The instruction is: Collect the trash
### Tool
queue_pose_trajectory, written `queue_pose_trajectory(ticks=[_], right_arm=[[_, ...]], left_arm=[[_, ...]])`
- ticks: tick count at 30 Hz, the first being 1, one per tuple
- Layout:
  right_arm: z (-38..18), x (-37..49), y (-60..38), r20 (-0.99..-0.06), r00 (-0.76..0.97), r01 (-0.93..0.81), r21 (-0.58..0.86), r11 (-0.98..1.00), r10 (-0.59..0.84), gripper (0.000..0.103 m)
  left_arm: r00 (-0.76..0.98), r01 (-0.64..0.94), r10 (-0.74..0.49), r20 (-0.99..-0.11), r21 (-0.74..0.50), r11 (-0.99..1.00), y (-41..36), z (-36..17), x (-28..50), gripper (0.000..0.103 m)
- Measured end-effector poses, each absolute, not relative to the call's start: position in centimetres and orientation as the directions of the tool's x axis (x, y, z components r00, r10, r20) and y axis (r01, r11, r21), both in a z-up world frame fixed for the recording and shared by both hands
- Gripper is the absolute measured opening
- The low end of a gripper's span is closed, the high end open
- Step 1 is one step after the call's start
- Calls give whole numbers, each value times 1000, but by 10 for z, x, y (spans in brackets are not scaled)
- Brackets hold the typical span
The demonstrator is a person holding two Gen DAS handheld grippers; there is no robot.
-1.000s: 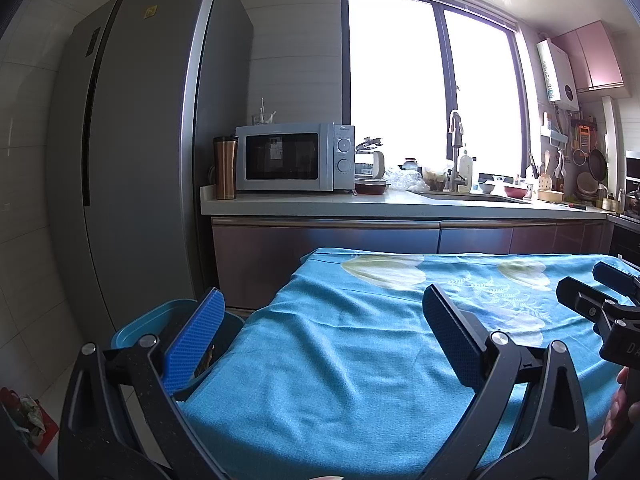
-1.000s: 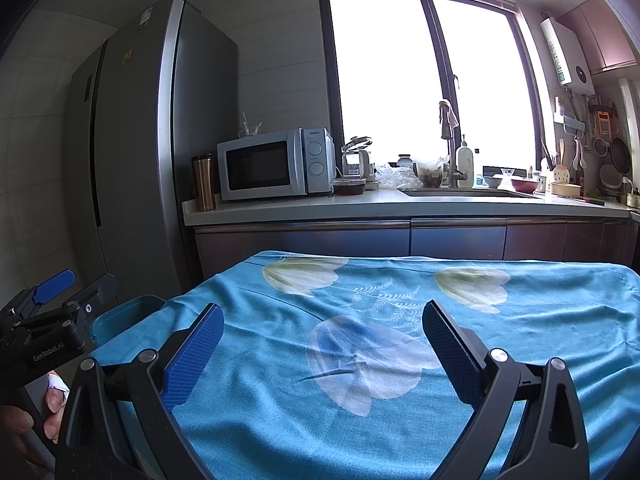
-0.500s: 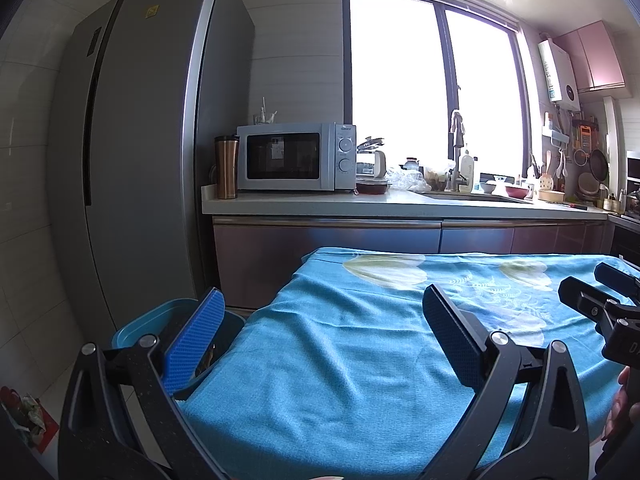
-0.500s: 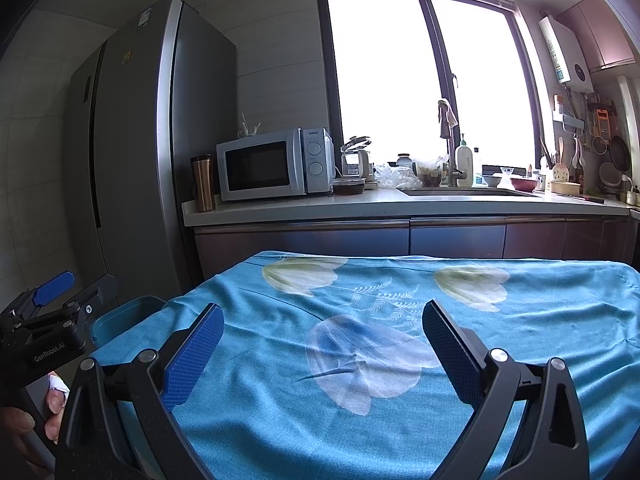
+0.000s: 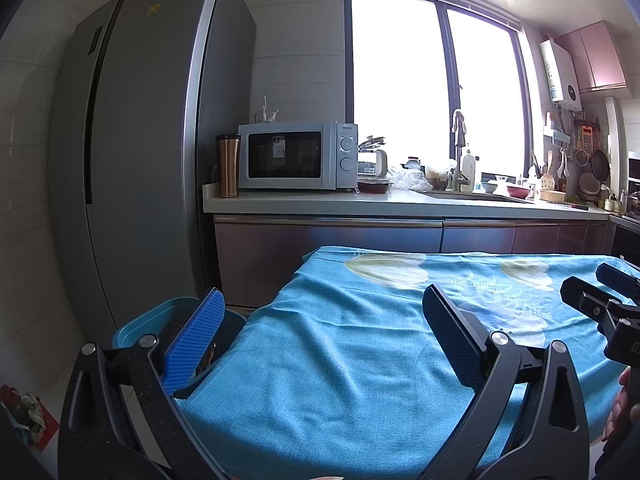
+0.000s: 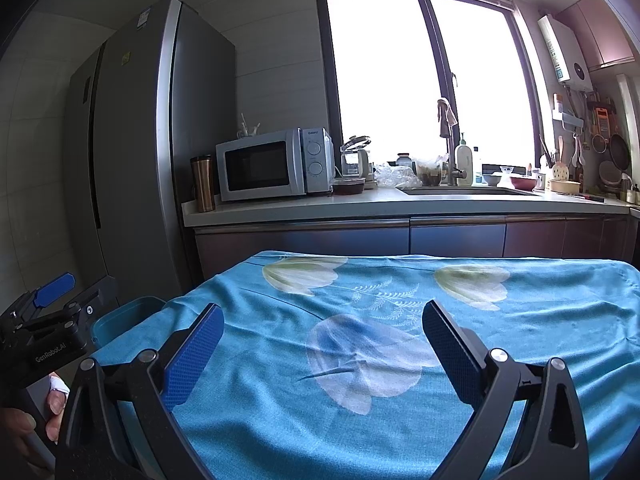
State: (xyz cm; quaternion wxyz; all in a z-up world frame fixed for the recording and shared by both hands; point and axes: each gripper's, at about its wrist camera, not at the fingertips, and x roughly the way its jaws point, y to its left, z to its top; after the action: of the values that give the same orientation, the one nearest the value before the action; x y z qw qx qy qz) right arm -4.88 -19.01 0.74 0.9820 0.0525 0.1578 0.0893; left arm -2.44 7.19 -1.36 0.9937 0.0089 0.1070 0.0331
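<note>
A: Kitchen table, blue cloth (image 6: pixel 540 320) bare. Trash?
B: Only bin (image 5: pixel 132 330), far left, w/ scraps inside. Left gripper (image 5: pixel 320 344) nearer; right gripper (image 6: pixel 320 352) too, jaws wide, empty.

Right hand-held gripper (image 6: pixel 323 330): hovering over the table with its blue-padded fingers (image 6: pixel 192 354) standing wide apart, nothing between them.
Table (image 6: pixel 560 320): wearing a turquoise cloth printed with pale flowers, lying bare.
Left hand-held gripper (image 6: pixel 52 312): showing at the left edge, a hand (image 6: pixel 24 420) gripping its handle.
Teal bin (image 6: pixel 120 318): sitting just beside the table's left edge.
Background: microwave (image 6: pixel 276 164) and copper tumbler (image 6: pixel 203 183) standing on the kitchen counter.
</note>
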Motion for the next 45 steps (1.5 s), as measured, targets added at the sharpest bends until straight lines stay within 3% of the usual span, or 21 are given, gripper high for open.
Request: queue_pose_trajectory(ticks=[45], right_arm=[[7,-46,-189,-310,929,-164,140,976,201,96]], left_arm=[[969,-67,71,-235,25,997,69,-16,-24,97]])
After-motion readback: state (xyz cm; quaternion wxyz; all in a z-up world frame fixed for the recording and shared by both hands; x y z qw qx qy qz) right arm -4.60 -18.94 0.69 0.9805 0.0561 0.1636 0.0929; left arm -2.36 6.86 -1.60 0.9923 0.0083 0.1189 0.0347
